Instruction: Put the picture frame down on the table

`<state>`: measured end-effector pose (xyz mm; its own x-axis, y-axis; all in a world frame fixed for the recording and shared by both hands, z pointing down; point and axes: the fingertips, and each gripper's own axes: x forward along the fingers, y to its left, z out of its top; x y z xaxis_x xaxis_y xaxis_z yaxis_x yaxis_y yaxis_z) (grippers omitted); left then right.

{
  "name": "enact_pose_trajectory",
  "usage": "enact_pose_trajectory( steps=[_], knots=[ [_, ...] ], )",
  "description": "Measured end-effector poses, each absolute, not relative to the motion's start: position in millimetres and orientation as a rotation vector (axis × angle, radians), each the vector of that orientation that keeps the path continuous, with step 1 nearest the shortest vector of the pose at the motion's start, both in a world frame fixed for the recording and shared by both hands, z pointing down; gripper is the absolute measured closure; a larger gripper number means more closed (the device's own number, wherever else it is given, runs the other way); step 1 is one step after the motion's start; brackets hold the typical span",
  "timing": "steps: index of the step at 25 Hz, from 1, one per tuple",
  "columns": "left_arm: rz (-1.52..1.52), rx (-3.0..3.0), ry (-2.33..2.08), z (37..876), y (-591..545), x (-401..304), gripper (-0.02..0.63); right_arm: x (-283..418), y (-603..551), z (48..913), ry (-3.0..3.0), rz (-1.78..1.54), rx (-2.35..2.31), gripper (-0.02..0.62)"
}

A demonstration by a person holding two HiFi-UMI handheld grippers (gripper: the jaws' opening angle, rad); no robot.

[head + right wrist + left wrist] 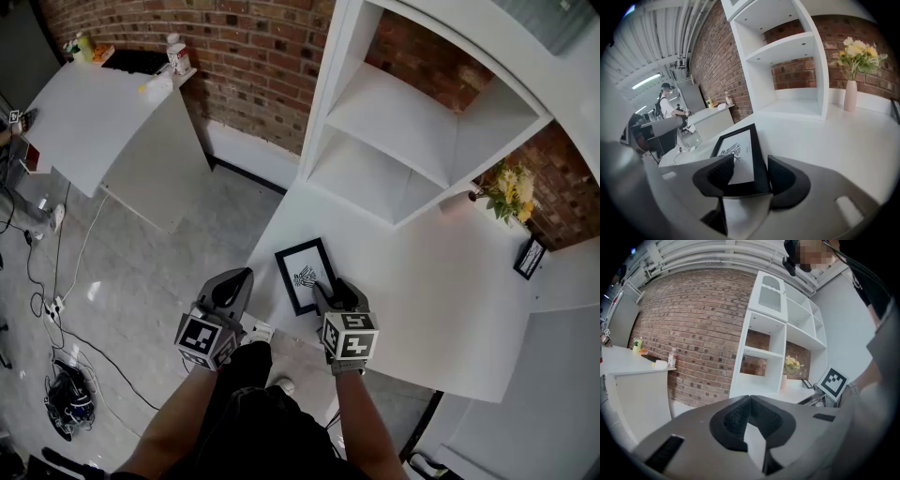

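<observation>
The black picture frame [305,275] with a white print lies flat on the white table [450,309], near its front left corner. My right gripper [336,291] stands open over the frame's near end. In the right gripper view the frame [738,154] reaches between the jaws; the left pad [717,174] overlaps its face, and a gap shows between its right edge and the right pad [785,178]. My left gripper [239,281] hangs off the table's left edge, shut, with nothing in it; its tips [750,401] meet.
A white shelf unit [412,131] stands at the table's back. A vase of yellow flowers [506,192] and a small dark frame [530,258] sit at the right. A white counter [103,122] stands far left, cables [66,394] lie on the floor, and a person [668,105] is in the background.
</observation>
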<state>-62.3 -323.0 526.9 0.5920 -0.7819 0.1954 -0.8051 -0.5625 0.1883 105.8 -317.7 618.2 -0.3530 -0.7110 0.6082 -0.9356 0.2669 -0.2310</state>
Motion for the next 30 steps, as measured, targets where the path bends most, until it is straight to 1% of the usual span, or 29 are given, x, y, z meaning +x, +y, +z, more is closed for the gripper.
enact_pose_trajectory(
  steps=[7,8,9,20,25,30],
  knots=[
    [0.122,2.565,-1.304,525.4,-324.7,-62.9,0.609,105.8,-318.3,624.4,-2.103,0.815,1.47,0.364],
    [0.122,2.564,-1.304,525.7,-324.7,-63.4,0.609,104.8,-317.9,625.8,-2.087,0.793,1.458,0.384],
    [0.12,2.563,-1.304,525.5,-324.7,-63.9,0.609,103.6,-317.8,626.3,-2.078,0.769,1.452,0.387],
    [0.128,2.552,-1.306,527.3,-327.2,-67.7,0.609,99.0,-315.6,622.3,-2.13,0.731,1.431,0.385],
    [0.129,2.558,-1.297,526.1,-327.5,-65.4,0.609,102.5,-310.5,614.5,-2.189,0.703,1.453,0.35],
    [0.144,2.552,-1.267,531.3,-322.8,-60.8,0.609,114.6,-304.2,604.4,-2.21,0.652,1.502,0.351]
  ],
)
